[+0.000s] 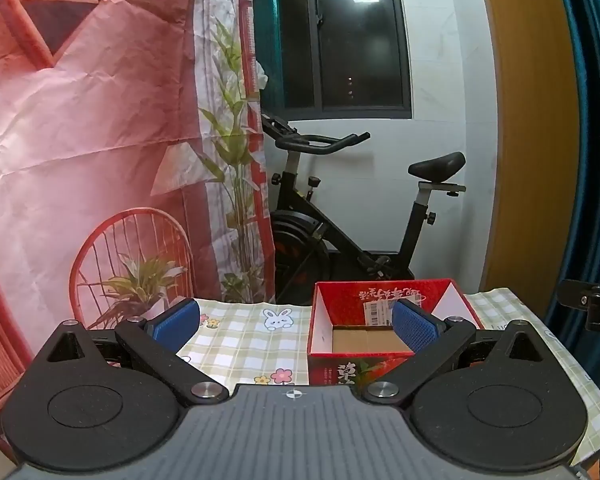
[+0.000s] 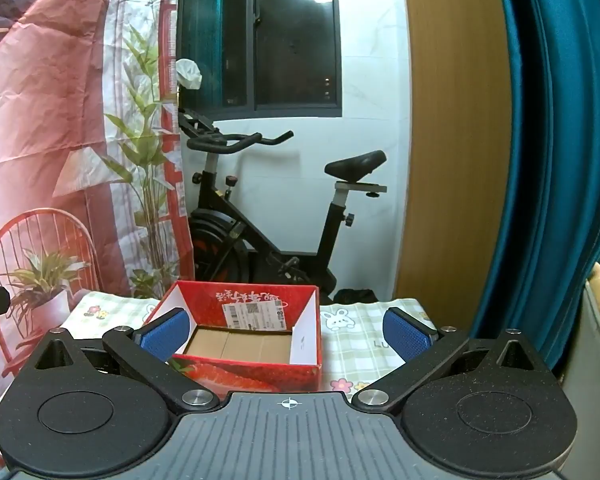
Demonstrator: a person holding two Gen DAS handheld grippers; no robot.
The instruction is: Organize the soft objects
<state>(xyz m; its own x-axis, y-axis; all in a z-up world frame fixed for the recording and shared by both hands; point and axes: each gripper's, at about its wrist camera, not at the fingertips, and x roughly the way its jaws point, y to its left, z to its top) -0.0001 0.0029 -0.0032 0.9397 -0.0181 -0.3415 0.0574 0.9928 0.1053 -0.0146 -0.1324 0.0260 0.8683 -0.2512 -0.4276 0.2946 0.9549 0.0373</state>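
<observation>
The left tool (image 1: pixel 296 322) and right tool (image 2: pixel 286 334) both hover with fingers spread wide and nothing between them — ready, I judge, to pick something up. The red box (image 2: pixel 256 332) sits open and bare-bottomed on the checked table (image 2: pixel 364 344), likely placed centrally as the bin. No soft objects are visible.

Left tool (image 1: pixel 296 326) agape — red box (image 1: pixel 384 300) on checked tablecloth (image 1: pixel 244 344).

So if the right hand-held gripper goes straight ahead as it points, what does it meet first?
Probably the red box: its near wall sits between the open right hand-held gripper fingers, low in the line. Depth is unclear.
</observation>
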